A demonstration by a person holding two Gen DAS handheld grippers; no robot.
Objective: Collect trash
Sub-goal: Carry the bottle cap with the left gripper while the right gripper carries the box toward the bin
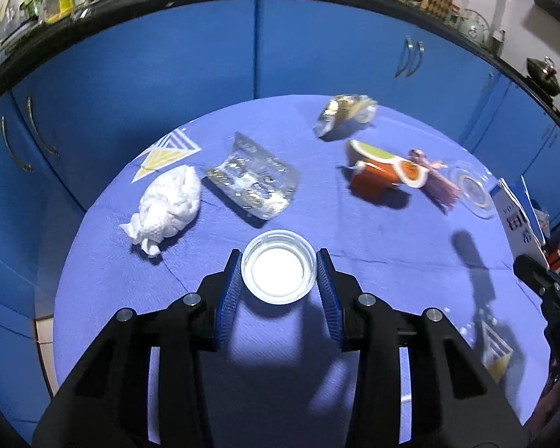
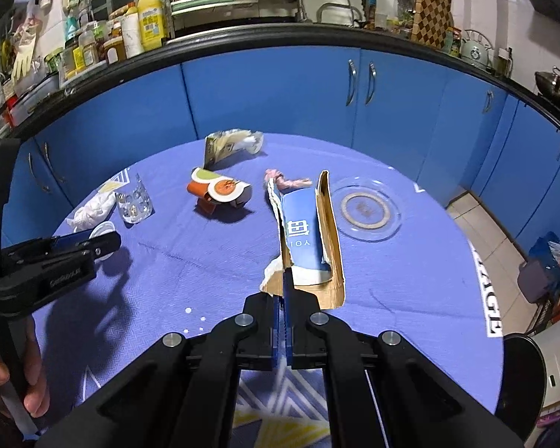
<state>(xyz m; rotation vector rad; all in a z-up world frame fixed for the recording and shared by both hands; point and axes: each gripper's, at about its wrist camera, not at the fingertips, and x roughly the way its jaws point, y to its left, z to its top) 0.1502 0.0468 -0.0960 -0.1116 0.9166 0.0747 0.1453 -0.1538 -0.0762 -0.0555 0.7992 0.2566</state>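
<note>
left gripper (image 1: 279,266) pads bracket the small clear plastic cup (image 1: 279,266) on the table, contact unclear; thin wall may crush or squirt out; right gripper (image 2: 284,280) pinches torn blue carton (image 2: 305,235)

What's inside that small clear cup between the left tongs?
The small clear cup looks empty: only its whitish bottom shows. The blue tablecloth directly under it is covered from view.
</note>
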